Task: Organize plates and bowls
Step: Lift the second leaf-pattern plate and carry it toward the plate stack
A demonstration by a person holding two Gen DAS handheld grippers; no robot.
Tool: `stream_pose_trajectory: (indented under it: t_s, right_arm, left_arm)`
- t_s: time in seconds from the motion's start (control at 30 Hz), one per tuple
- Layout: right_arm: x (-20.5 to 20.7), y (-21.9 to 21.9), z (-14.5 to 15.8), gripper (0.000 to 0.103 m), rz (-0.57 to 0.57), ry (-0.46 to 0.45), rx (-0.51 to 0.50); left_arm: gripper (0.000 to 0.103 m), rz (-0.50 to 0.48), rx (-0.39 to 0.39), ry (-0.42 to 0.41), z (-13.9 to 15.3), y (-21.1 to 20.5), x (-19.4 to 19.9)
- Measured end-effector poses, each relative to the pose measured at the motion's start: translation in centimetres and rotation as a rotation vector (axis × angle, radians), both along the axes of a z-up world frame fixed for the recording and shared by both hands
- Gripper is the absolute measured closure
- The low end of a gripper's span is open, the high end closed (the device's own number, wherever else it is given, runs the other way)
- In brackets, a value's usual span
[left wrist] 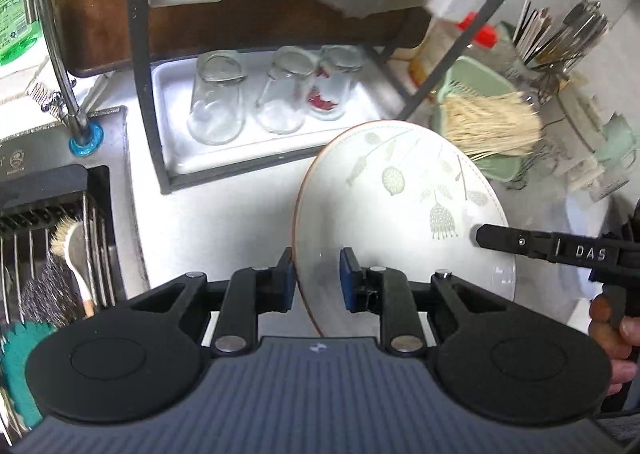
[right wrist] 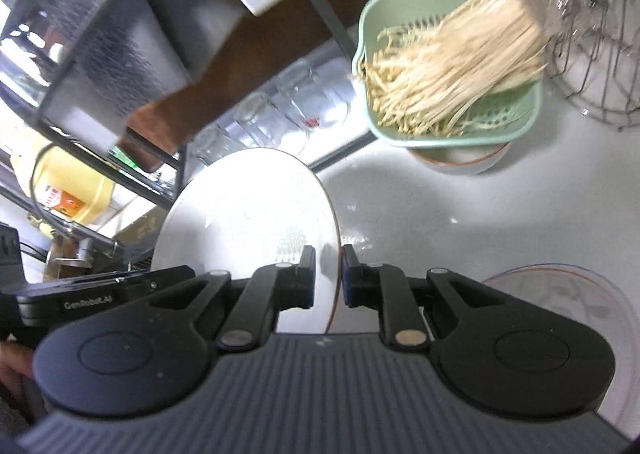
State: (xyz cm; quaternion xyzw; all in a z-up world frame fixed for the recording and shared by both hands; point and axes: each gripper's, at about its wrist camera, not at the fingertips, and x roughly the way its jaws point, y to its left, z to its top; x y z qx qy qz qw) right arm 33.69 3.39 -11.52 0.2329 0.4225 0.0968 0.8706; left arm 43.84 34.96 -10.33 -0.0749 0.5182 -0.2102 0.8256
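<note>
Fingers of the left gripper point(left wrist: 318, 280) and right gripper point(right wrist: 329, 278) are clamped on opposite rims of the tilted plate point(left wrist: 400, 209), held above bare counter point(left wrist: 224, 221).

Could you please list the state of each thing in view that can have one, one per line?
Plate: held tilted off the counter, rim between both grippers' fingers.
Left gripper: shut on the plate's rim.
Right gripper: shut on the plate's opposite rim.
Glasses: three, upside down on the white tray.
Green colander: full of pale sprouts, sitting on a bowl.
</note>
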Motion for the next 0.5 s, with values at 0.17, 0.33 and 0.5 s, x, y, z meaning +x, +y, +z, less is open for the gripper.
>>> stream_pose_trajectory:
  t_s: [0.17, 0.33, 0.5]
  right_arm:
    - [-2.3, -1.6, 1.2, 0.087, -0.002, -0.023, -0.018]
    - [-4.7, -3.7, 1.7, 0.087, -0.014, -0.030, -0.020]
    - [-7.0, -5.8, 1.4, 0.087, -0.021, -0.036, 0.001]
  left_arm:
    - [0.077, 0.019, -0.070, 0.071, 0.3, -1.0, -1.8]
    - [0.077, 0.007, -0.086, 0.082, 0.5, -3.3, -4.3]
    - [0.077, 0.005, -0.087, 0.088, 0.8, -5.3, -6.4]
